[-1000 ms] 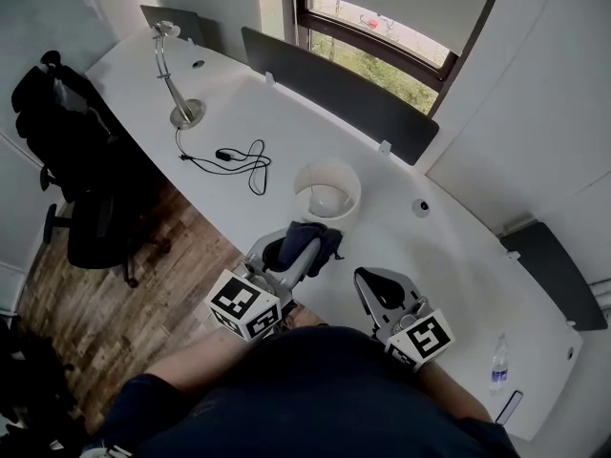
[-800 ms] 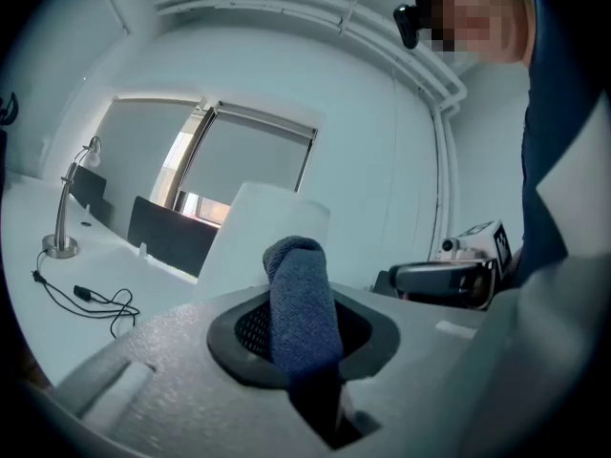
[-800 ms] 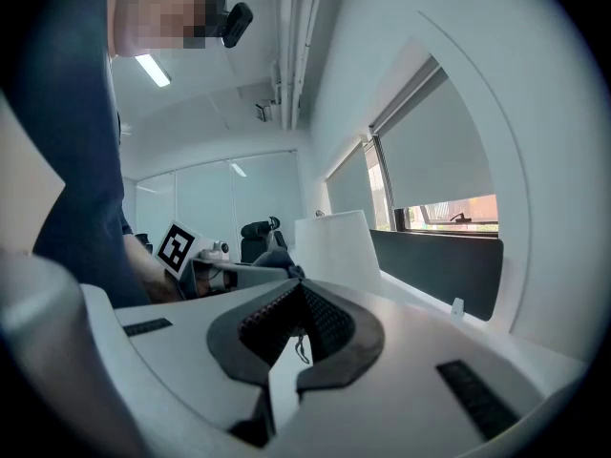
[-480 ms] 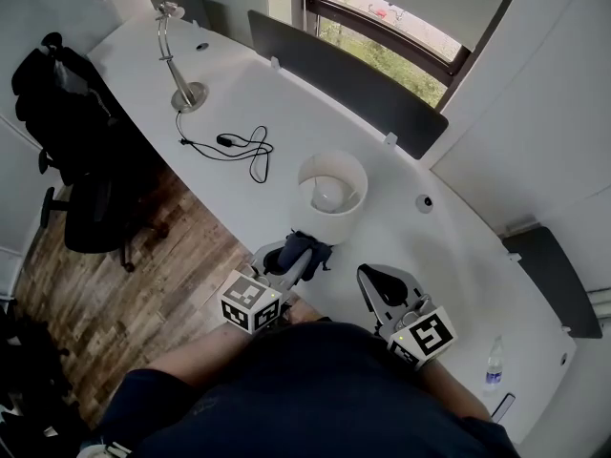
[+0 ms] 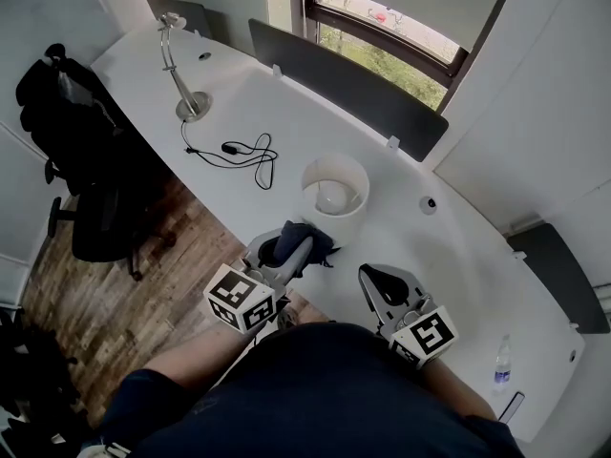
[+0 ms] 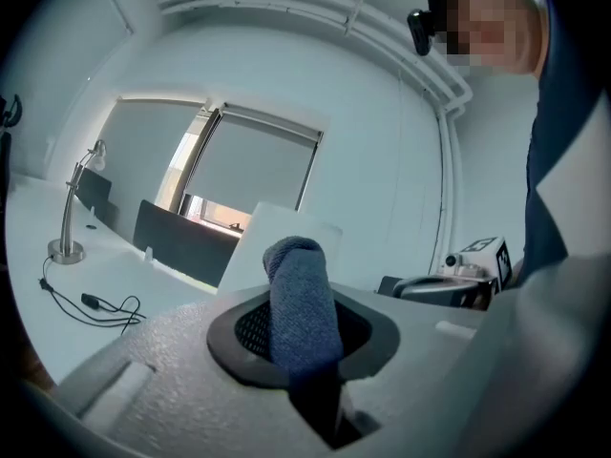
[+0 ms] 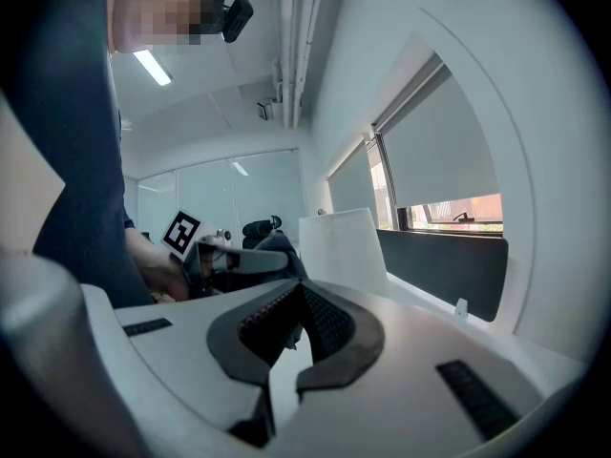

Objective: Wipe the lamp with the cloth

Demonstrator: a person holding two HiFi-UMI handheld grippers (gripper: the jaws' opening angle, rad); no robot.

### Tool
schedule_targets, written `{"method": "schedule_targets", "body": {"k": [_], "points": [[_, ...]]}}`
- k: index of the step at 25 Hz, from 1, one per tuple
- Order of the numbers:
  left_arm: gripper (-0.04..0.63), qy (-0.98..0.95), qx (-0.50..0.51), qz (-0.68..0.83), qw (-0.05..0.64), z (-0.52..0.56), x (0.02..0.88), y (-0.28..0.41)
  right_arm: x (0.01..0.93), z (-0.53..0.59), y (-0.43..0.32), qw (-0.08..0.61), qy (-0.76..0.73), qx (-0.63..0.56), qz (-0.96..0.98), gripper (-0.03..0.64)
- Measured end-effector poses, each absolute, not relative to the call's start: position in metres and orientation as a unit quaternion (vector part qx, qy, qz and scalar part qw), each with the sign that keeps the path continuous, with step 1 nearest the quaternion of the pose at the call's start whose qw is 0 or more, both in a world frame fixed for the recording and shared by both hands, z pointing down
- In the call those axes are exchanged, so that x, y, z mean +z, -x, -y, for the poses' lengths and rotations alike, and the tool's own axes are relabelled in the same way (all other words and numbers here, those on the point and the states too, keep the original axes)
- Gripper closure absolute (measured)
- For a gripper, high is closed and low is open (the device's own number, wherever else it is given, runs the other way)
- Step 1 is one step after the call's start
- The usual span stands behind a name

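The left tongs (image 5: 285,250) are clamped on a dark blue, nubbly towelling cloth (image 6: 301,294), which stands up between the jaws in a rolled fold with only a short length gripped. The right tongs (image 7: 301,290) are brought together at the tips on nothing, their black ribbed pads bare. The cloth hangs over the near edge of the long, curved, glossy white tabletop (image 5: 449,256), just beside the task's lamp, a white drum-shaped lamp with a smooth, thin-walled shade (image 5: 330,219), which stands close to that same edge, about midway along it. The main risk, as I judge it, is that the shade looks light and nothing steadies it: a firm sideways wipe from the left could push or tip it, and it has little tabletop between it and the near edge. With so little cloth clamped, a dragging stroke could also pull the fold out of the jaws, or let the hard grey jaw shell scrape the shade. Farther toward the far left corner lie a thin black looped cable (image 5: 243,153) and a slim brushed-metal desk lamp (image 5: 178,65) on a round base.
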State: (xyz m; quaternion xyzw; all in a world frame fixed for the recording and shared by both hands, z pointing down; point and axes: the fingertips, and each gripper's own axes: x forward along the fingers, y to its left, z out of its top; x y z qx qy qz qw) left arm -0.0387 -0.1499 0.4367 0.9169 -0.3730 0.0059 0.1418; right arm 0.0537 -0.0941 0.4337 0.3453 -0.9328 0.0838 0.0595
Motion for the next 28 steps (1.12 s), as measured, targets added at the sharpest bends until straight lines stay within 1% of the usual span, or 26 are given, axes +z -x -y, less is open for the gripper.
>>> {"method": "schedule_targets", "body": {"k": [6, 10, 13, 22, 28], "points": [[0.528, -0.926, -0.039, 0.360, 0.105, 0.154, 0.373, 0.039, 0.426, 0.094, -0.051, 0.050, -0.351, 0.080, 0.932, 0.606], [0.528, -0.927, -0.051, 0.360, 0.093, 0.157, 0.362, 0.043, 0.426, 0.093, -0.050, 0.051, -0.353, 0.079, 0.931, 0.606], [0.528, -0.925, -0.041, 0.361, 0.109, 0.157, 0.382, 0.046, 0.427, 0.094, -0.051, 0.055, -0.358, 0.080, 0.929, 0.606], [0.528, -0.913, 0.030, 0.374, 0.162, 0.165, 0.477, 0.062, 0.436, 0.097, -0.051, 0.072, -0.366, 0.086, 0.924, 0.606], [0.528, -0.904, 0.059, 0.382, 0.184, 0.168, 0.513, 0.071, 0.438, 0.097, -0.051, 0.080, -0.368, 0.088, 0.922, 0.606]]}}
